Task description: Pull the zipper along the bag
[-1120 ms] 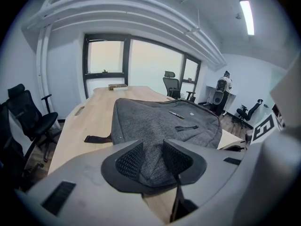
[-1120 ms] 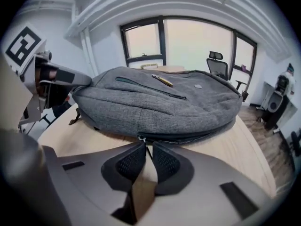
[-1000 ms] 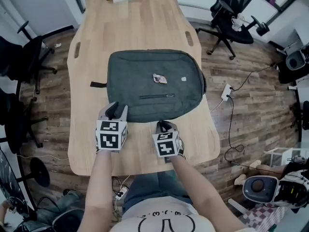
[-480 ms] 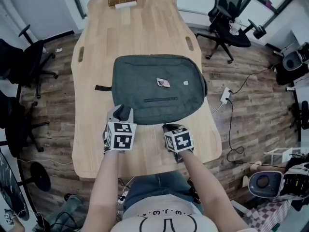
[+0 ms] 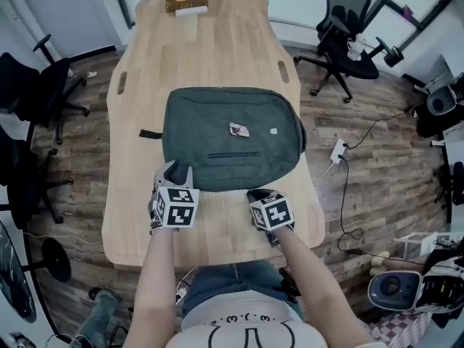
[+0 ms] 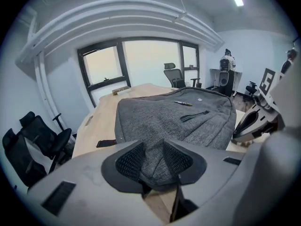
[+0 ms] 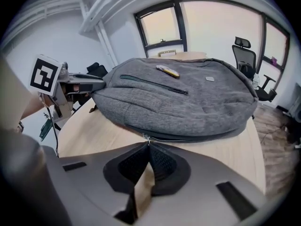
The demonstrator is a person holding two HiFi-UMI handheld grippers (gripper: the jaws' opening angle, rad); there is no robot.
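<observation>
While the big pale wooden table (image 5: 217,42) holds it, the grey cloth bag (image 5: 225,122) lies flat in the middle. The left gripper (image 5: 176,174), jaws half apart, pinches the bag's near corner. The right gripper (image 5: 255,194) is squeezed tight on the tiny metal zipper pull (image 7: 147,138) at the near edge. I think a crooked tug could make the pull slip out, or drag the bag.
</observation>
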